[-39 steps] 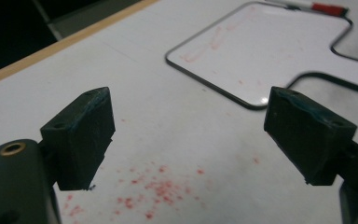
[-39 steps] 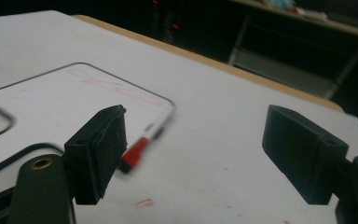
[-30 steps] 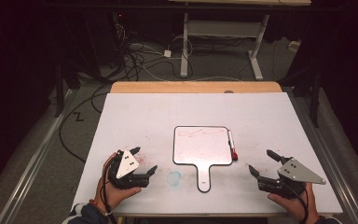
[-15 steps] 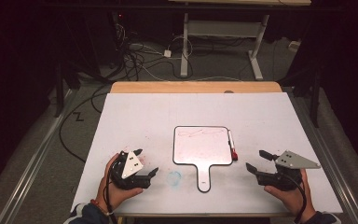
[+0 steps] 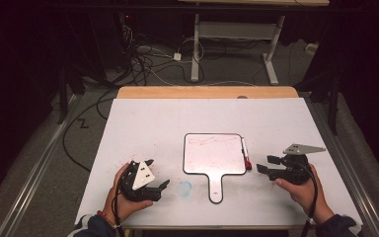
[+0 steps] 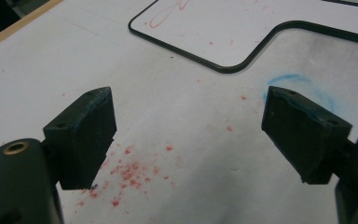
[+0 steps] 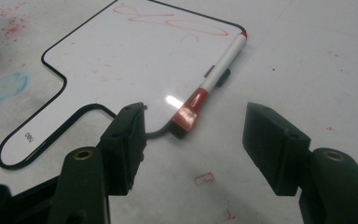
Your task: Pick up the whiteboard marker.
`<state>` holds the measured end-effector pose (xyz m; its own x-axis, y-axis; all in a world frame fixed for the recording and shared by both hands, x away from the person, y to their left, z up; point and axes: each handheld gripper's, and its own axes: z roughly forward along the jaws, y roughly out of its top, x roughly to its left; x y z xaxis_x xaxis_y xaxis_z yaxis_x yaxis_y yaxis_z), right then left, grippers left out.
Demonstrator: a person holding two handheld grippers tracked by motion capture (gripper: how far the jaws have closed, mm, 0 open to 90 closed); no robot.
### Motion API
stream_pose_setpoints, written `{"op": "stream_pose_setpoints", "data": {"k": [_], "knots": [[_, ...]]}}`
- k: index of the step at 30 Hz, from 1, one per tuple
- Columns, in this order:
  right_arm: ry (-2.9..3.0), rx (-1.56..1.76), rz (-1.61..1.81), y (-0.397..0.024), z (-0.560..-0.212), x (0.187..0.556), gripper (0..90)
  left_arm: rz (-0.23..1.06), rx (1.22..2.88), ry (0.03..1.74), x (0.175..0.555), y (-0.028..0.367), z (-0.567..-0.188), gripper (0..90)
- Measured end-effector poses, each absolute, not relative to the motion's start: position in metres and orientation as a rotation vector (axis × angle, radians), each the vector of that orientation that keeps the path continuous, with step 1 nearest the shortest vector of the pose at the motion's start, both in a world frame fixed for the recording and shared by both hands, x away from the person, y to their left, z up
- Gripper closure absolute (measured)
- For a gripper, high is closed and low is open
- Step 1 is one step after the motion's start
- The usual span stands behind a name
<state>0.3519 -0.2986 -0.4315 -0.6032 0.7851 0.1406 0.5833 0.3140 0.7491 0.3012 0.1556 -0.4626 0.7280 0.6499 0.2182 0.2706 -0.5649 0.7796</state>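
Observation:
A small paddle-shaped whiteboard (image 5: 212, 153) with a black rim lies flat mid-table, faint red scribbles near its top (image 7: 168, 21). A white marker with a red cap (image 5: 245, 154) is clipped along its right edge (image 7: 214, 79). My right gripper (image 5: 265, 164) stands open just right of the board, its jaws low over the table and aimed at the marker's red cap (image 7: 189, 112). At the front left my left gripper (image 5: 157, 175) is open with nothing between its jaws, pointing toward the board's handle (image 6: 279, 32).
The white table sheet (image 5: 168, 123) carries a blue smudge (image 5: 184, 187) left of the handle and red specks (image 6: 130, 172) under my left gripper. The wooden table edge (image 5: 207, 92) runs along the back; cables and desk legs lie on the floor beyond.
Both grippers have shifted slightly: the left one drew back toward the front edge and tilted, and the right one edged left toward the marker. Both stayed open.

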Motion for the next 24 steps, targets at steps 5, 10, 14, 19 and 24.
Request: {"op": "stream_pose_setpoints", "data": {"k": [5,10,14,19,24], "knots": [[2.364,1.291,1.131,-0.289,-0.43,0.384,41.2,0.633,2.173,0.682,0.302,0.153,-0.463,17.0],[2.395,1.332,1.057,-0.278,-0.438,0.41,44.1,0.614,2.192,0.678,0.302,0.149,-0.464,17.0],[2.44,1.381,1.031,-0.266,-0.444,0.436,45.9,0.615,2.201,0.667,0.301,0.149,-0.464,17.0],[2.468,1.429,0.938,-0.252,-0.451,0.46,52.5,0.63,2.211,0.663,0.299,0.152,-0.465,17.1],[2.466,1.453,0.902,-0.248,-0.454,0.468,65.9,0.632,2.207,0.674,0.296,0.155,-0.466,17.1]]}}
